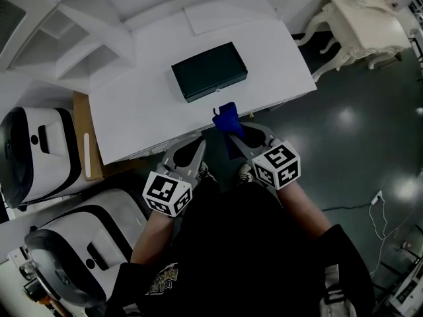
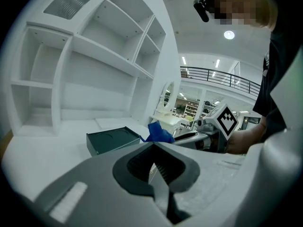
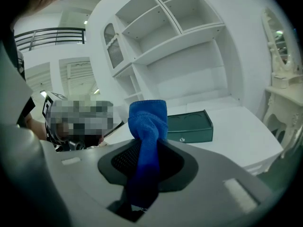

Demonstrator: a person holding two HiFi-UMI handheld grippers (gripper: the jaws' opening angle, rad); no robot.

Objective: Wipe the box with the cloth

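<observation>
Pinching the blue cloth (image 3: pixel 147 119), the right tool (image 1: pixel 229 129) has its jaws clamped on it, with a bunched end poking past the tips. The left tool (image 1: pixel 197 152) is closed and empty. The dark green box (image 1: pixel 209 70) lies flat on the white bench (image 1: pixel 145 111), ahead of both tools. The cloth looks soft and floppy. The box seems rigid and light, and would probably slide unless steadied at an edge.
</observation>
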